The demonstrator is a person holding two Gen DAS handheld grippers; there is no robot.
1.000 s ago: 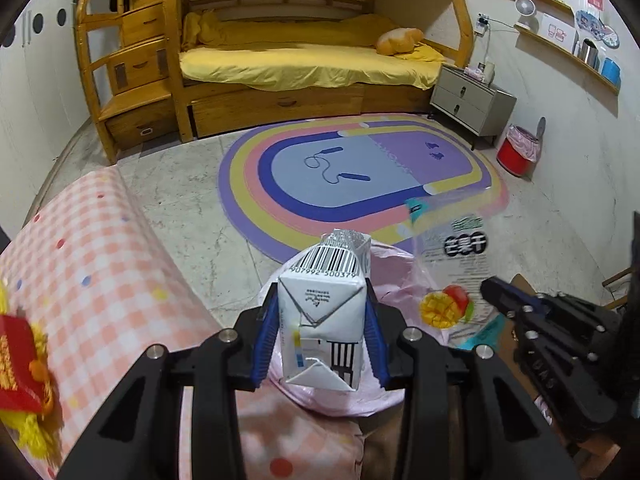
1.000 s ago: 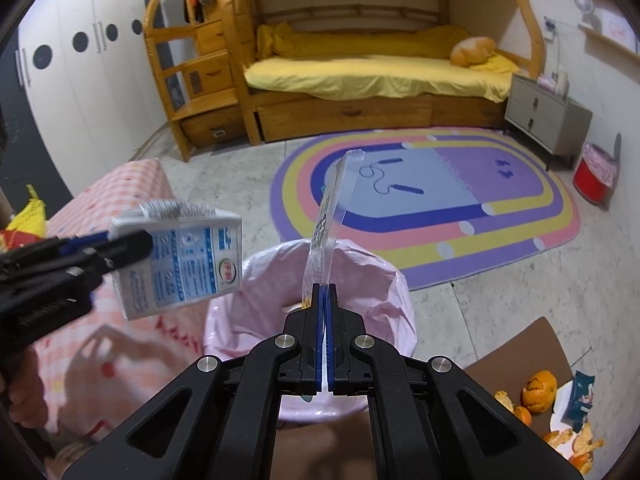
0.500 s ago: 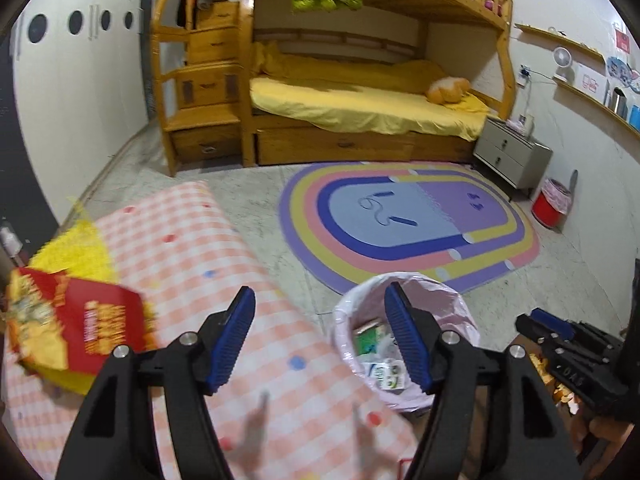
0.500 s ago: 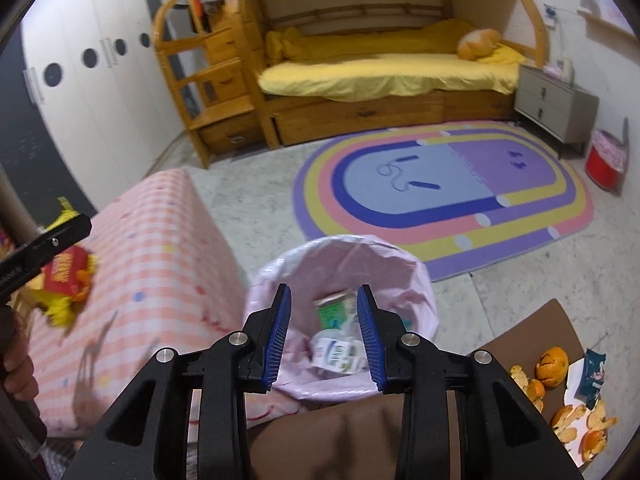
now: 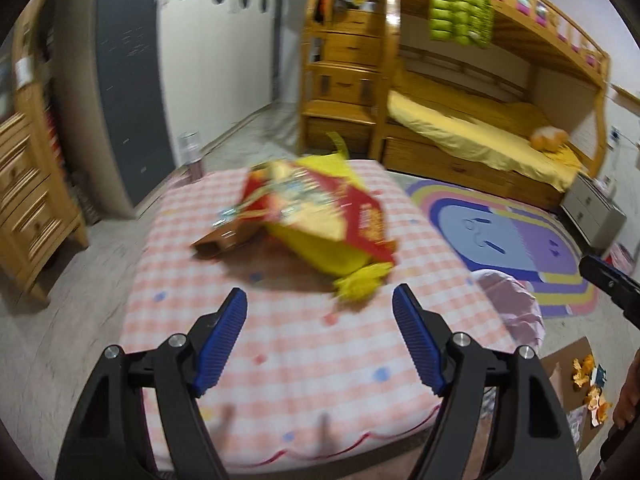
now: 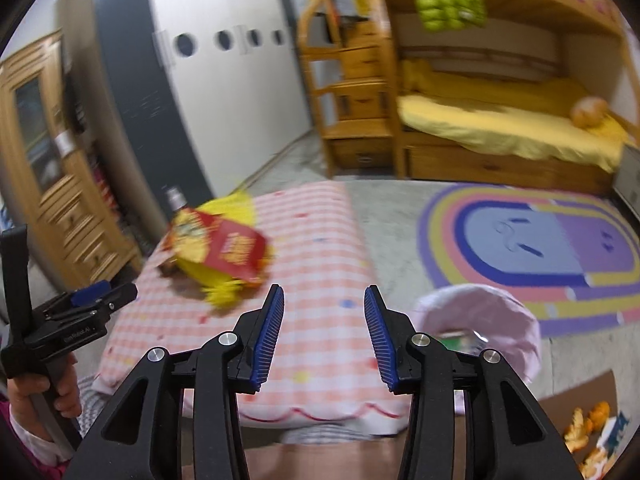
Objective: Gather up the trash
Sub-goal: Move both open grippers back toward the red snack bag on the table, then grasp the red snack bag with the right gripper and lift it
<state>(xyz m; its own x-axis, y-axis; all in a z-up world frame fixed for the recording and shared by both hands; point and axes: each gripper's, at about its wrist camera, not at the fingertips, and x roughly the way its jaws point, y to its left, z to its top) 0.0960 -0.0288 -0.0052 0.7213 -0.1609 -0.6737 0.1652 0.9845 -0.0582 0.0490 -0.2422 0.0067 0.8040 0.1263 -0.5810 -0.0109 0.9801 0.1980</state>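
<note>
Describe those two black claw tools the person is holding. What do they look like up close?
Each is a black plastic frame with triangular cut-outs and round silver bolts, ending in two fingers lined with ribbed blue pads. The right gripper looks the same as the left gripper. Seen from the side, the left one has a pistol-style handle, small white lettering and a blue patch on top. A pink and white cuff shows at that wrist.

You are looking at a bunk bed (image 5: pixel 492 120) standing beyond the rainbow rug (image 5: pixel 508 240), green jacket (image 5: pixel 460 12) hanging above
</note>
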